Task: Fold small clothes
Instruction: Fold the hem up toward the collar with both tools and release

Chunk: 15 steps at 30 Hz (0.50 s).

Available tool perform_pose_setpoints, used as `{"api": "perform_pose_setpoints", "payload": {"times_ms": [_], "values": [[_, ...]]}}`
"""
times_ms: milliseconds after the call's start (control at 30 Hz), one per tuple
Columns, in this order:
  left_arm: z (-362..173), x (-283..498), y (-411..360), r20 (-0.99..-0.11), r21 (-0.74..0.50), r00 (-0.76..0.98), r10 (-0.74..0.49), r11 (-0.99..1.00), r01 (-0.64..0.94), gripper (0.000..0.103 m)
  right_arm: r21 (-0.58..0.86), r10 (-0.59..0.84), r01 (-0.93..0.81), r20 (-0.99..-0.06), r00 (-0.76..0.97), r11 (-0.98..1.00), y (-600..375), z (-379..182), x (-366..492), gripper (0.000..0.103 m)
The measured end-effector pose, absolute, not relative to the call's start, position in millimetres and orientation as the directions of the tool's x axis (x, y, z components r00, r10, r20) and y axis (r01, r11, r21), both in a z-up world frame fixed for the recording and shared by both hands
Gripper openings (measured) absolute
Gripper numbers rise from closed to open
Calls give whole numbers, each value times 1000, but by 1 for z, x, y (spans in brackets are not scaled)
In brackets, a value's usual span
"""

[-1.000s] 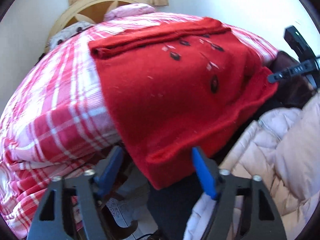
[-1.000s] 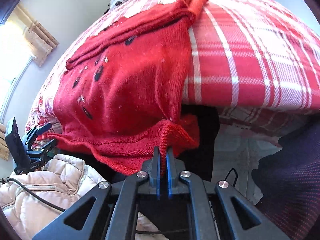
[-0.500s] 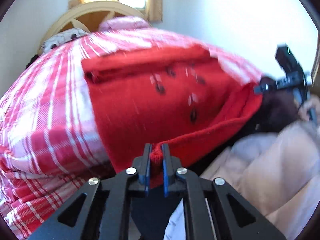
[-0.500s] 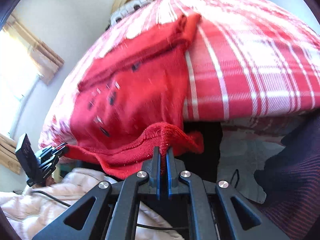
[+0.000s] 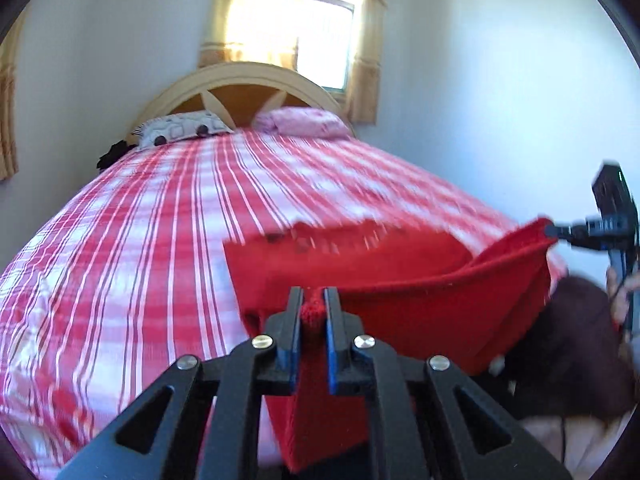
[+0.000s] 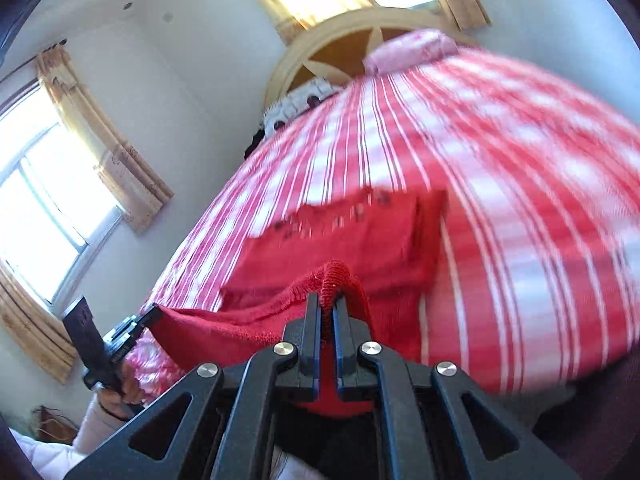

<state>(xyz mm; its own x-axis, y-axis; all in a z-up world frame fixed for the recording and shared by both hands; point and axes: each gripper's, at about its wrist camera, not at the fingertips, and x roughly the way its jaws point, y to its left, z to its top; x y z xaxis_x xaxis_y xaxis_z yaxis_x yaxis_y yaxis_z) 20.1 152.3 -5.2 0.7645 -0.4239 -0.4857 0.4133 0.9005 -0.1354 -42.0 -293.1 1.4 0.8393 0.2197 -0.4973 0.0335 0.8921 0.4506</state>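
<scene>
The left gripper (image 5: pixel 313 307) is clamped on a bunched corner of the red knitted sweater (image 5: pixel 384 276), a knob of knit showing between its blue-lined fingers (image 5: pixel 332 344); its jaws have just been closing, with the hem between them. The right gripper (image 6: pixel 328 312) is likewise pinched tight on the opposite hem corner, a loop of ribbed edge (image 6: pixel 340 276) standing up just ahead of its tips. Between the two grips the hem is lifted and stretched, running from the left gripper out to its right, where the right gripper's black tip (image 5: pixel 576 232) meets the cloth, and from the right gripper out to its left, where the left gripper (image 6: pixel 132 328) shows with a hand (image 6: pixel 128 388) on its handle. Ahead of both grippers the remainder of the sweater lies on the red and white plaid bedspread (image 5: pixel 140 240), dark buttons (image 6: pixel 360 216) showing on its far portion; detail there is blurred. Beyond the sweater, at the far end of the bed, stand a patterned pillow (image 5: pixel 180 132), a pink pillow (image 5: pixel 300 122) and an arched wooden headboard (image 5: pixel 240 80), with a curtained window (image 5: pixel 304 32) above. A dark brown item (image 5: pixel 576 340) lies below and to the right of the left gripper, its nature unclear.
</scene>
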Motion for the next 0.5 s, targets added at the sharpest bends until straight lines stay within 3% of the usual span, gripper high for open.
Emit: {"api": "perform_pose_setpoints", "payload": {"times_ms": [233, 500], "values": [[1, 115, 141, -487, -160, 804, -342, 939, 304, 11, 402, 157, 67, -500, 852, 913, -317, 22, 55, 4], [-31, 209, 123, -587, -191, 754, -294, 956, 224, 12, 419, 93, 172, -542, 835, 892, -353, -12, 151, 5]]}}
